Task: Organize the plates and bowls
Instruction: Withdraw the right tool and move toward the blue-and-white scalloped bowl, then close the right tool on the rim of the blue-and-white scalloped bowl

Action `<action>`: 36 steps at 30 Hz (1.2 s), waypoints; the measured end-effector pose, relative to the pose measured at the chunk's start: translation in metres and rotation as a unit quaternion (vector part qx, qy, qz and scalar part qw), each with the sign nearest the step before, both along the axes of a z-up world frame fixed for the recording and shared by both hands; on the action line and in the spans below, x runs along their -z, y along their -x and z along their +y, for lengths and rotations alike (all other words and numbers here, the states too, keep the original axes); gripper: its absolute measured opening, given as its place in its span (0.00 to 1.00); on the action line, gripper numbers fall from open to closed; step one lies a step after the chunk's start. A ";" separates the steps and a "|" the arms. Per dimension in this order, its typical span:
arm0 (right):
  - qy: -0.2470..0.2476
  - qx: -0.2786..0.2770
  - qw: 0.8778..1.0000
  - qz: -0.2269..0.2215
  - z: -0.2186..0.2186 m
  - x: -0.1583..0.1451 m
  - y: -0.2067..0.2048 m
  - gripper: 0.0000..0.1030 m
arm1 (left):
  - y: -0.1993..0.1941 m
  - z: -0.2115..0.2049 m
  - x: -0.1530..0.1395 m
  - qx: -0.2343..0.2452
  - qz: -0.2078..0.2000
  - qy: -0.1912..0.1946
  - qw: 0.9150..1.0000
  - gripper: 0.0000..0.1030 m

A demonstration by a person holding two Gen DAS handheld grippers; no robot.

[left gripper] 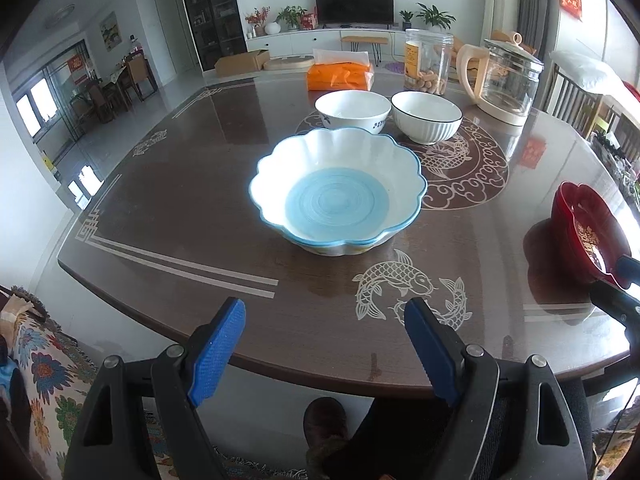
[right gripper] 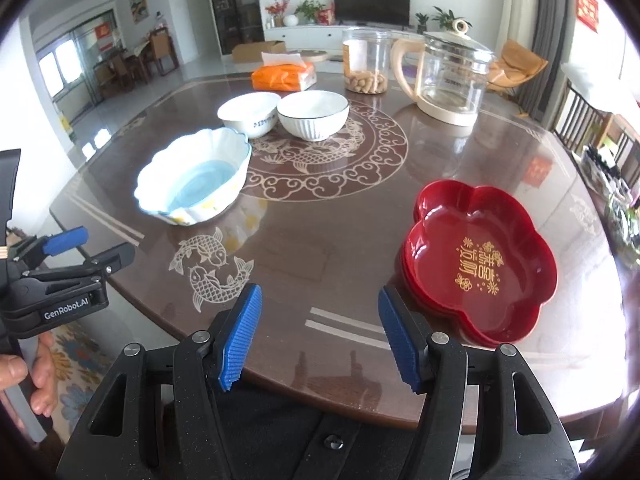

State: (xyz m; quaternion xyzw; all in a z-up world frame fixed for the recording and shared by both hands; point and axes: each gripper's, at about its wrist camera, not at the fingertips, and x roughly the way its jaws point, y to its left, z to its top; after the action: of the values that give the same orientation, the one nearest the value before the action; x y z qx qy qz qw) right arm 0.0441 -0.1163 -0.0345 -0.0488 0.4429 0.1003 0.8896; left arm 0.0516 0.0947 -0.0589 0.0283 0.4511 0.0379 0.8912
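**Bowls and plates spread over the counter, both grippers empty**

Bowls sit in a loose cluster toward the middle of the brown counter (left gripper: 168,216). The scalloped bowl (left gripper: 338,190) with a blue rim and pale blue bottom is nearest; it appears to be nested in a second bowl of the same shape. Behind it stand two smaller white bowls side by side, just about touching: the white bowl with blue script (left gripper: 353,111) on the left and the ribbed white bowl (left gripper: 426,117) with a dark rim on the right. The red flower-shaped plates (right gripper: 480,260), a stack with gold characters on the top one, lie well apart from the bowls, near the counter's right edge.

Farther back are an orange tissue pack (left gripper: 340,74), a clear jar (left gripper: 428,62) with snacks at its bottom, and a glass kettle (left gripper: 506,80) with a cream handle.

The left gripper (left gripper: 324,344) hovers over the near counter edge, its blue-padded fingers (left gripper: 218,354) released and wide apart with nothing between them. The right gripper (right gripper: 320,336) hangs likewise over the near edge, just left of the red plates, fingers (right gripper: 240,338) released and empty. A hand (right gripper: 38,376) holds the left gripper's handle.
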 end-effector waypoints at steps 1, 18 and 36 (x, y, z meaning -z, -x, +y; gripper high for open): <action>0.010 -0.003 1.000 -0.001 0.002 -0.001 -0.001 0.63 | -0.001 0.003 0.000 -0.004 0.000 -0.003 1.000 0.79; 0.053 0.034 0.988 -0.142 0.011 -0.049 -0.010 0.77 | -0.014 0.055 0.013 -0.045 0.011 -0.009 0.999 0.79; -0.166 0.006 0.978 0.127 0.076 0.048 -0.181 0.65 | -0.155 0.130 0.042 -0.050 0.083 0.164 0.982 0.64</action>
State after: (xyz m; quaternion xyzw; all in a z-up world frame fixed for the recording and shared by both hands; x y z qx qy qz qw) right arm 0.2252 -0.0408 -0.0827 0.1153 0.5294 0.1724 0.8226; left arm 0.2069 0.2246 -0.1007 -0.1379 0.5245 0.0050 0.8402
